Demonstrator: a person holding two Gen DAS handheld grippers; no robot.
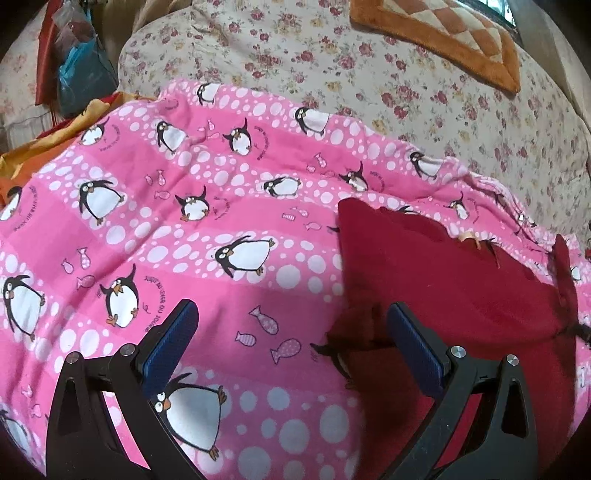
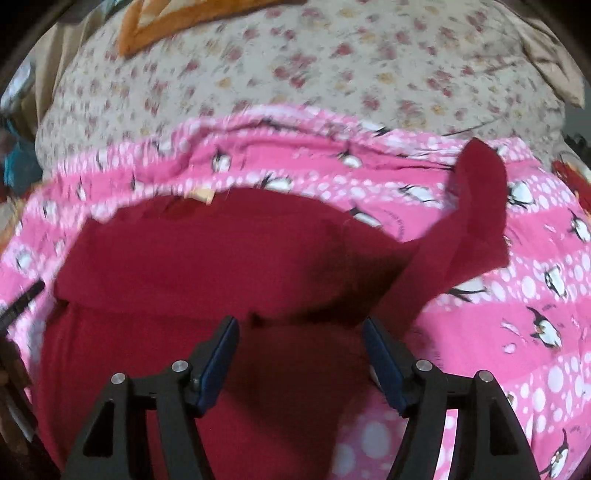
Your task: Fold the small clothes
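Note:
A dark red garment (image 1: 454, 280) lies on a pink penguin-print blanket (image 1: 207, 229). In the left wrist view it fills the right side, with its top part folded over the lower part. My left gripper (image 1: 291, 325) is open and empty, over the blanket at the garment's left edge. In the right wrist view the garment (image 2: 207, 258) lies across the middle, one sleeve (image 2: 476, 218) sticking out up and to the right. My right gripper (image 2: 300, 332) is open and empty, just above the fold line of the garment. This view is blurred.
A floral bedspread (image 1: 369, 74) lies beyond the pink blanket (image 2: 517, 325). An orange checked cushion (image 1: 454, 33) sits at the back right. Bags and orange cloth (image 1: 74, 66) are piled at the back left. The left gripper's tip (image 2: 26, 295) shows at the right view's left edge.

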